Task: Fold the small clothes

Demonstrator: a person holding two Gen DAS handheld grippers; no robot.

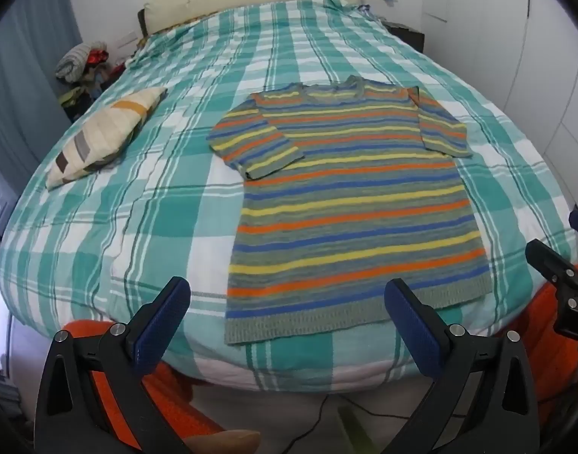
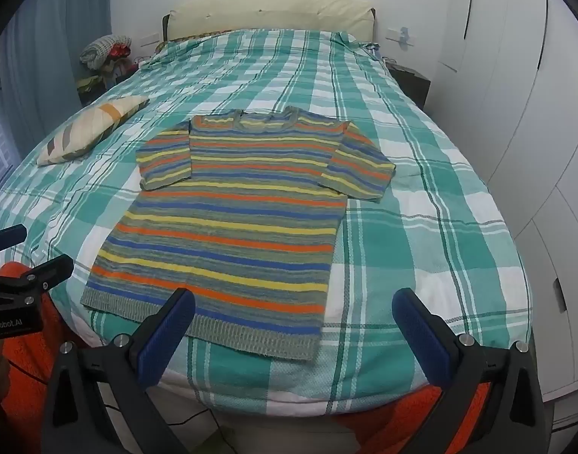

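A small knitted sweater with orange, yellow, blue and grey stripes lies flat on the bed, neck away from me, both sleeves folded in beside the body. It also shows in the right wrist view. My left gripper is open and empty, held above the bed's near edge over the sweater's hem. My right gripper is open and empty, held over the hem's right corner. The right gripper's body shows at the right edge of the left wrist view.
The bed has a teal and white plaid cover. A striped cushion lies at its left. A pile of clothes sits beyond the left side. White wardrobe doors stand on the right. An orange cloth hangs below the near edge.
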